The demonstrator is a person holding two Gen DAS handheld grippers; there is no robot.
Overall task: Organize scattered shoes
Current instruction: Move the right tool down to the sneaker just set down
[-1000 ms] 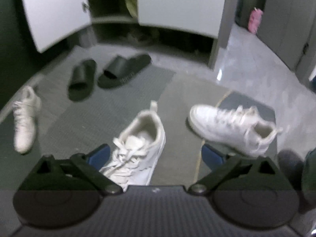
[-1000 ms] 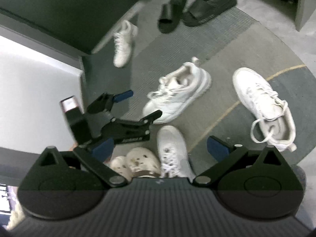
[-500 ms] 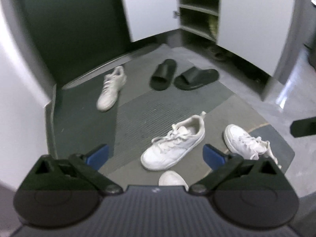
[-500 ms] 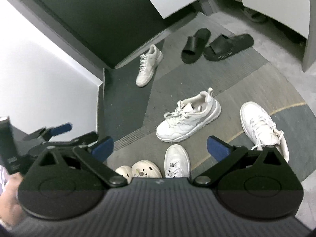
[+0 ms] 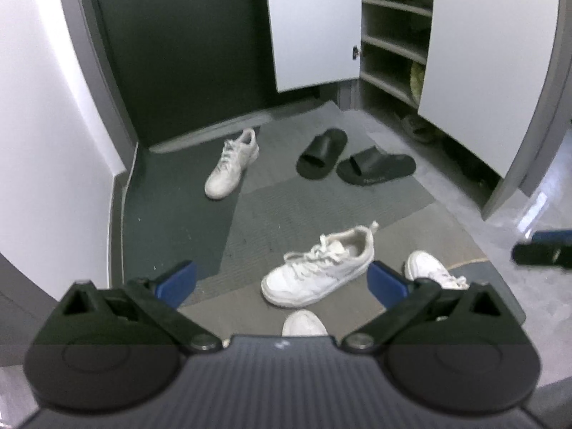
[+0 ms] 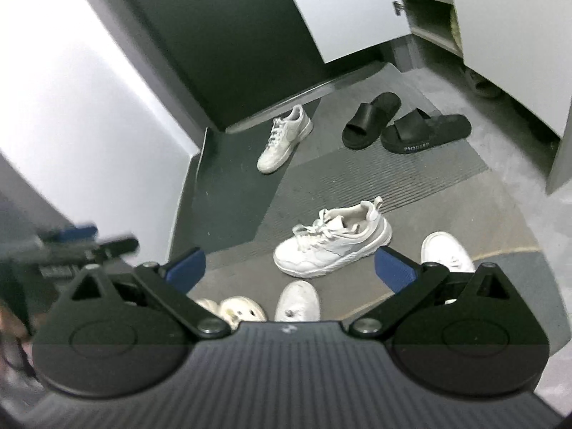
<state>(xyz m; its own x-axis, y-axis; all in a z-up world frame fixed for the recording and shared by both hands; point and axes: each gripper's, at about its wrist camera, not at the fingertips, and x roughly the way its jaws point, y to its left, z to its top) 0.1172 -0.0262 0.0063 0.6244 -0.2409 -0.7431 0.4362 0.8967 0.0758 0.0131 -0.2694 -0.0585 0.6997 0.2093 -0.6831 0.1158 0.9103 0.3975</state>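
With both the left gripper and right gripper held spread and empty, white sneakers and black slides lie scattered across the entry mat, none shelved in the open cabinet.

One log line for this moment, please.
left gripper: open, empty | right gripper: open, empty | white sneaker: on mat, ungrasped | black slides: near open cabinet
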